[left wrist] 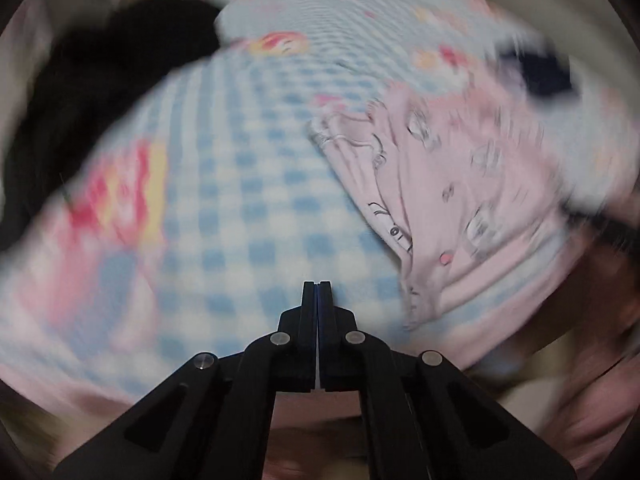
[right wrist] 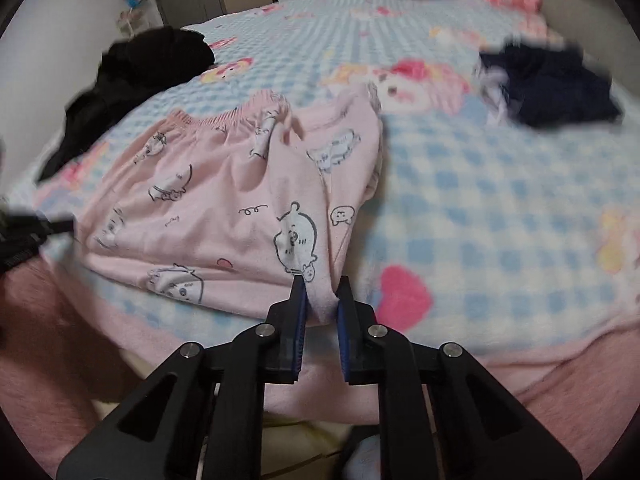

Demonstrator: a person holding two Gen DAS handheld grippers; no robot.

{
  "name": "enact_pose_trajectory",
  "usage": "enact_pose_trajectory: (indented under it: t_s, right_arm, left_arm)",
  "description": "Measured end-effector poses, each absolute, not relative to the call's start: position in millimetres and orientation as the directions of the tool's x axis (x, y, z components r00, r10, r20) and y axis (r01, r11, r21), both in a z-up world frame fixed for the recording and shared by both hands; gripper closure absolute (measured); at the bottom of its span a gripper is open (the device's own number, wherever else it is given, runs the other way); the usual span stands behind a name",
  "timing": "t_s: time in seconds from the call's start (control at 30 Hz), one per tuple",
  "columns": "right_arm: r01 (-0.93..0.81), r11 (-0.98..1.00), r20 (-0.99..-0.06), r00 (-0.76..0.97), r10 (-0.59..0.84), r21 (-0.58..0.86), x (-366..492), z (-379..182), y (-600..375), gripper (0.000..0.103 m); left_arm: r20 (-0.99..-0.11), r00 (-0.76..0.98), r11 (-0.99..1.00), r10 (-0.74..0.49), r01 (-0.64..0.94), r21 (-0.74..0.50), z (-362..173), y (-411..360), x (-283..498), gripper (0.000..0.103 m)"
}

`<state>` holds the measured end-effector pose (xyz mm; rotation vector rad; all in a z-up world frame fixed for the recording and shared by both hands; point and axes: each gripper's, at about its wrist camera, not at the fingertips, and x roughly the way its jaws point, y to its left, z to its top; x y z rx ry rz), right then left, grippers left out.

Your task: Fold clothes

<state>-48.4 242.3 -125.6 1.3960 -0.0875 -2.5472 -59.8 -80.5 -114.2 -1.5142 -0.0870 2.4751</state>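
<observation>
Pink pyjama trousers [right wrist: 224, 200] with cartoon prints lie folded on the blue checked blanket [right wrist: 480, 208], waistband toward the far left. My right gripper [right wrist: 320, 288] has its fingers partly closed, pinching the near corner of the trousers between them. In the blurred left wrist view the trousers [left wrist: 452, 200] lie to the right of my left gripper [left wrist: 318, 285], which is shut and empty above the blanket [left wrist: 240, 200].
A black garment [right wrist: 132, 76] lies at the bed's far left; it also shows in the left wrist view [left wrist: 92, 100]. A dark navy garment [right wrist: 552, 88] lies at the far right. The blanket's pink border [right wrist: 560, 372] runs along the near edge.
</observation>
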Motion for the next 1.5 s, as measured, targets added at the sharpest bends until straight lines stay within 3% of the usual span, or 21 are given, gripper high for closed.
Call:
enact_pose_trajectory:
  t_s: [0.13,0.2,0.23,0.27,0.3,0.37,0.47,0.53,0.6,0.63,0.7,0.73,0.87,0.97,1.03,1.07,1.13,1.2,1.33,1.43,1.5]
  right_arm:
    - [0.203,-0.946,-0.740,-0.589,-0.324,0.253,-38.4,-102.8,252.9,0.079]
    - [0.219,-0.936,-0.685,-0.639,-0.350,0.274,-33.2,-90.5,255.0,0.073]
    - [0.235,-0.929,-0.664,-0.650,-0.369,0.286,-34.3,-86.2,252.4,0.070]
    - [0.265,-0.922,-0.666,-0.637,-0.388,0.283,-41.2,-85.1,244.5,0.069]
    - [0.296,-0.913,-0.668,-0.623,-0.407,0.280,-48.0,-84.1,236.5,0.070]
    - [0.353,-0.906,-0.709,-0.577,-0.407,0.232,-63.3,-90.5,214.3,0.070]
    - [0.327,-0.934,-0.795,-0.524,-0.306,0.144,-81.3,-118.5,199.9,0.077]
    - [0.243,-0.954,-0.822,-0.498,-0.276,0.174,-88.7,-133.1,217.5,0.095]
    - [0.146,-0.950,-0.806,-0.503,-0.312,0.276,-87.7,-131.1,247.6,0.099]
    - [0.133,-0.953,-0.799,-0.521,-0.300,0.271,-85.7,-127.2,255.8,0.098]
    - [0.103,-0.963,-0.776,-0.574,-0.261,0.247,-81.5,-115.7,267.3,0.077]
    - [0.102,-0.961,-0.755,-0.600,-0.265,0.256,-81.7,-108.8,270.3,0.072]
    - [0.256,-0.935,-0.697,-0.623,-0.354,0.246,-94.9,-86.3,240.6,0.072]
    - [0.367,-0.912,-0.735,-0.565,-0.375,0.183,-117.5,-96.4,203.1,0.072]
    - [0.360,-0.923,-0.785,-0.529,-0.322,0.136,-126.5,-121.7,192.3,0.073]
    - [0.358,-0.927,-0.808,-0.511,-0.294,0.112,-131.0,-134.3,187.1,0.078]
    - [0.314,-0.938,-0.801,-0.519,-0.299,0.147,-134.5,-145.4,200.9,0.087]
    - [0.249,-0.948,-0.774,-0.553,-0.307,0.198,-130.7,-134.8,219.6,0.088]
    - [0.156,-0.957,-0.721,-0.630,-0.288,0.246,-116.8,-112.0,248.0,0.070]
    - [0.212,-0.951,-0.698,-0.646,-0.309,0.225,-104.1,-101.2,238.7,0.069]
    - [0.271,-0.947,-0.704,-0.639,-0.309,0.170,-100.4,-106.5,214.6,0.066]
  left_arm:
    - [-0.773,-0.520,-0.932,0.362,-0.213,-0.293,-91.8,-75.5,-49.6,0.101]
    - [-0.741,-0.541,-0.917,0.398,-0.256,-0.307,-86.6,-56.3,-50.6,0.095]
    - [-0.739,-0.546,-0.918,0.394,-0.269,-0.290,-87.3,-42.2,-52.8,0.078]
    - [-0.741,-0.544,-0.918,0.393,-0.283,-0.279,-91.0,-28.6,-56.6,0.054]
    - [-0.743,-0.535,-0.913,0.401,-0.299,-0.277,-96.4,-16.9,-62.6,0.047]
    - [-0.760,-0.517,-0.912,0.394,-0.321,-0.254,-108.6,4.4,-74.7,0.046]
    - [-0.842,-0.505,-0.965,0.192,-0.255,-0.067,-135.5,14.9,-89.7,0.052]
    - [-0.841,-0.499,-0.969,0.210,-0.220,-0.112,-135.6,1.5,-90.6,0.052]
    - [-0.821,-0.531,-0.975,0.210,-0.170,-0.139,-124.5,-13.5,-89.8,0.054]
    - [-0.799,-0.562,-0.976,0.215,-0.143,-0.162,-116.7,-22.0,-88.8,0.055]
    - [-0.743,-0.600,-0.954,0.296,-0.142,-0.265,-104.4,-33.3,-91.7,0.055]
    - [-0.720,-0.610,-0.942,0.330,-0.158,-0.298,-99.6,-33.4,-95.7,0.055]
    - [-0.737,-0.582,-0.939,0.343,-0.238,-0.249,-104.9,-3.6,-115.9,0.055]
    - [-0.780,-0.539,-0.941,0.318,-0.282,-0.189,-118.5,20.9,-131.0,0.055]
    - [-0.805,-0.534,-0.956,0.260,-0.262,-0.135,-126.4,22.0,-135.0,0.056]
    - [-0.796,-0.543,-0.956,0.266,-0.258,-0.143,-124.2,20.4,-133.7,0.063]
    - [-0.779,-0.562,-0.955,0.278,-0.250,-0.160,-120.0,17.2,-131.1,0.067]
    - [-0.762,-0.580,-0.954,0.289,-0.242,-0.177,-115.7,14.0,-128.5,0.069]
    - [-0.725,-0.615,-0.950,0.310,-0.228,-0.212,-107.2,7.5,-123.2,0.068]
    - [-0.701,-0.635,-0.945,0.324,-0.242,-0.218,-101.4,11.2,-116.8,0.062]
    - [-0.736,-0.602,-0.938,0.311,-0.317,-0.137,-109.2,43.2,-108.9,0.056]
